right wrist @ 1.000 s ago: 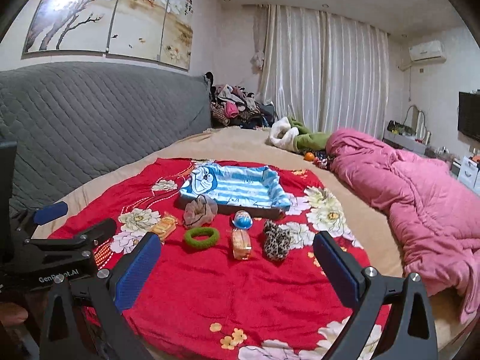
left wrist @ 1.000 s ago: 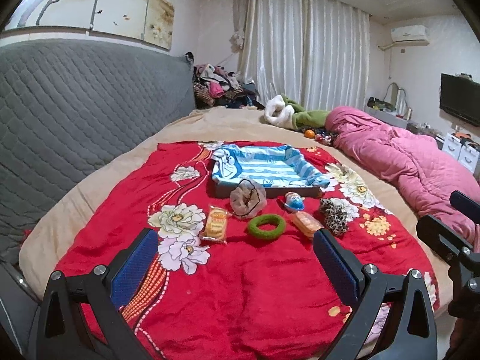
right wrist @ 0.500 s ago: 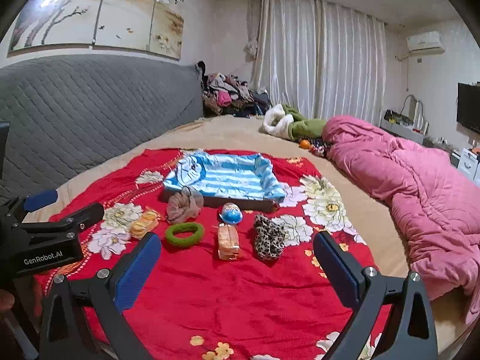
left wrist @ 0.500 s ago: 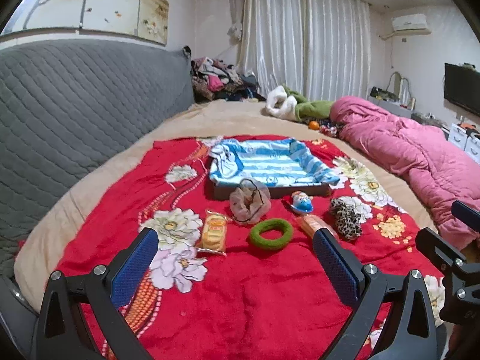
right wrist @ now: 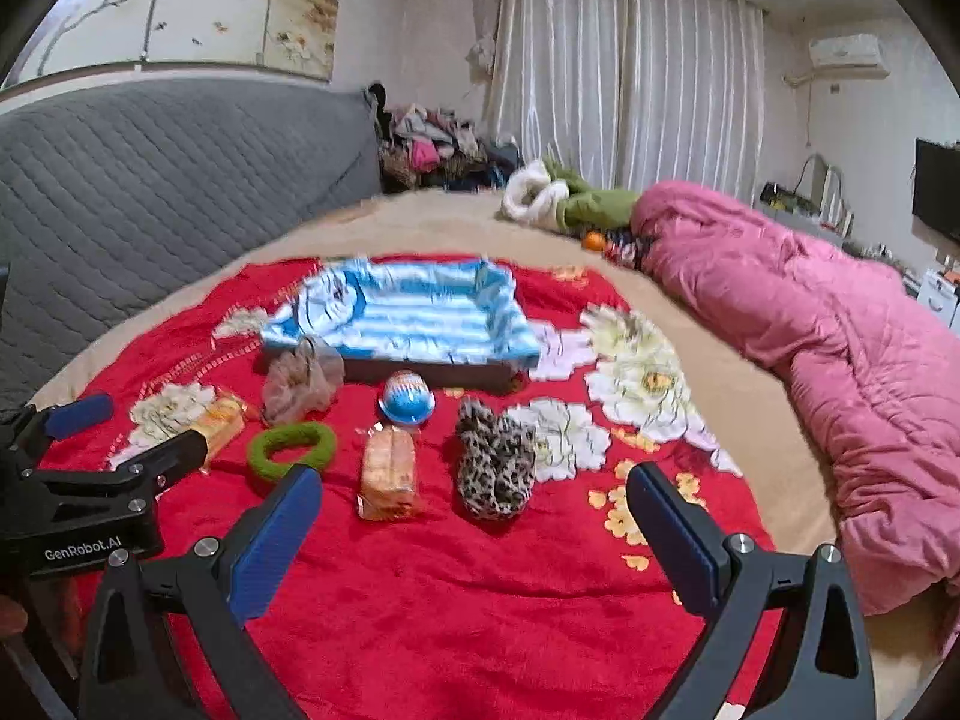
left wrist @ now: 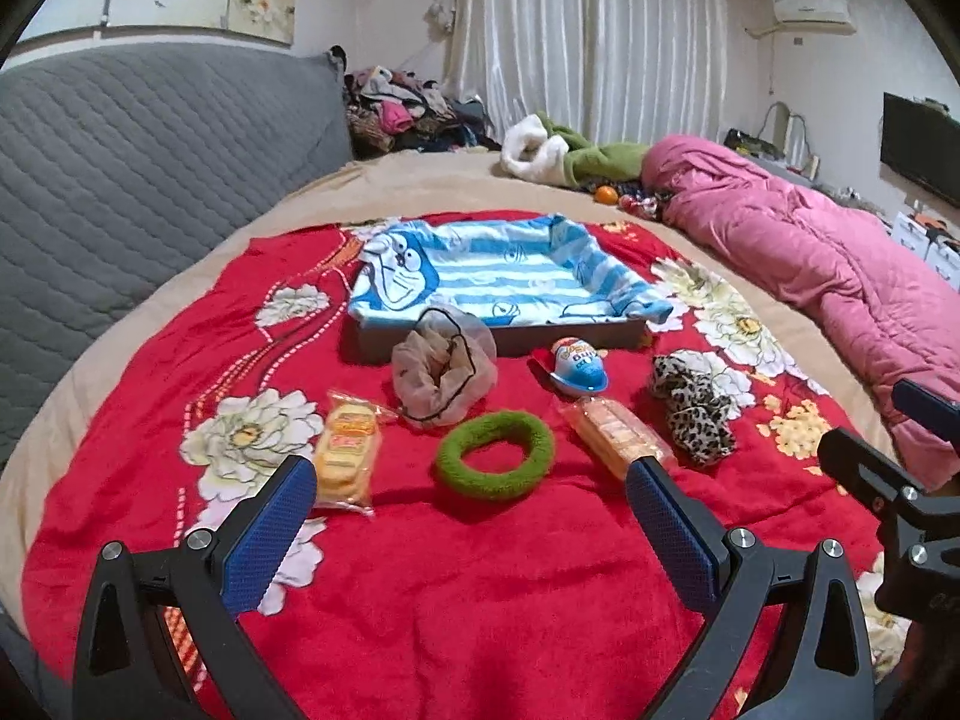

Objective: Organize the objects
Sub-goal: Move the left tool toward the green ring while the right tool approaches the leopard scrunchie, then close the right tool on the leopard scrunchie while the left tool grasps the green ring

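Observation:
On a red floral blanket [left wrist: 456,576] lie a snack pack [left wrist: 347,450], a beige mesh scrunchie [left wrist: 444,375], a green fuzzy ring [left wrist: 494,455], a blue-white toy egg [left wrist: 577,365], a second snack pack [left wrist: 612,437] and a leopard scrunchie [left wrist: 693,405]. Behind them stands a tray lined with a blue striped cloth [left wrist: 498,276]. My left gripper [left wrist: 471,534] is open and empty, just short of the green ring. My right gripper [right wrist: 474,534] is open and empty, in front of the second snack pack [right wrist: 387,474] and the leopard scrunchie [right wrist: 495,468].
A pink quilt [left wrist: 828,294] lies along the right of the bed. A grey quilted headboard [left wrist: 138,162] runs along the left. Clothes are piled at the far end [left wrist: 402,114]. An orange [left wrist: 606,195] lies by green and white garments.
Both grippers have moved forward toward the row of objects, which now look larger and closer. Both stay open and empty. No object has moved.

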### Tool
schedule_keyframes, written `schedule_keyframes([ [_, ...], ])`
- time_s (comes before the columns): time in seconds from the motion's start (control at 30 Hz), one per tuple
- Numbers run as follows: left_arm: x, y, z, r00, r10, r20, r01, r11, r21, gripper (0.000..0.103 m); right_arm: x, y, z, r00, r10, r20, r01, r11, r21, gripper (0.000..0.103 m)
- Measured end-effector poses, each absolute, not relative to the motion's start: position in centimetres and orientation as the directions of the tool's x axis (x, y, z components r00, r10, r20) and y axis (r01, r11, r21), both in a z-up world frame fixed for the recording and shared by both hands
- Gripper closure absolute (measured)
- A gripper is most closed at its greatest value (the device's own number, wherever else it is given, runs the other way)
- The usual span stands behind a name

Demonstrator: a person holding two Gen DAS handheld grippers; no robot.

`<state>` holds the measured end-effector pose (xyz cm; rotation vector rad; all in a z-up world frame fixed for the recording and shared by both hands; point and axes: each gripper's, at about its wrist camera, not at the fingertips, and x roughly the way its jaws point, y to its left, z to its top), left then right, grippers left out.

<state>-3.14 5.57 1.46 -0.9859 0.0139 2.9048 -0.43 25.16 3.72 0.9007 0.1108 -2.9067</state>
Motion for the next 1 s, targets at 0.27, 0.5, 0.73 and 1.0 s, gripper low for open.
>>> schedule_keyframes([
  [0.27,-6.2,6.8,-0.3,-0.762,0.070,-0.643,-0.080,-0.997,-0.014,0.000,-3.7,25.8,1.6,-0.787,-0.063,-0.614,0.104,-0.994,-0.031,0.001],
  [0.5,-8.7,7.6,-1.5,-0.745,0.056,-0.665,-0.075,-0.997,0.000,0.000,-6.7,26.3,0.4,-0.756,-0.034,-0.654,0.087,-0.995,-0.049,0.001],
  [0.73,-10.4,7.8,-3.1,-0.718,0.049,-0.694,-0.071,-0.997,0.004,0.000,-9.1,26.4,-0.7,-0.745,0.035,-0.666,0.069,-0.989,-0.130,0.001],
  [1.0,-12.0,7.8,-4.6,-0.698,0.055,-0.714,-0.075,-0.997,-0.004,0.000,-11.2,26.8,-2.2,-0.708,0.025,-0.705,0.072,-0.992,-0.108,0.001],
])
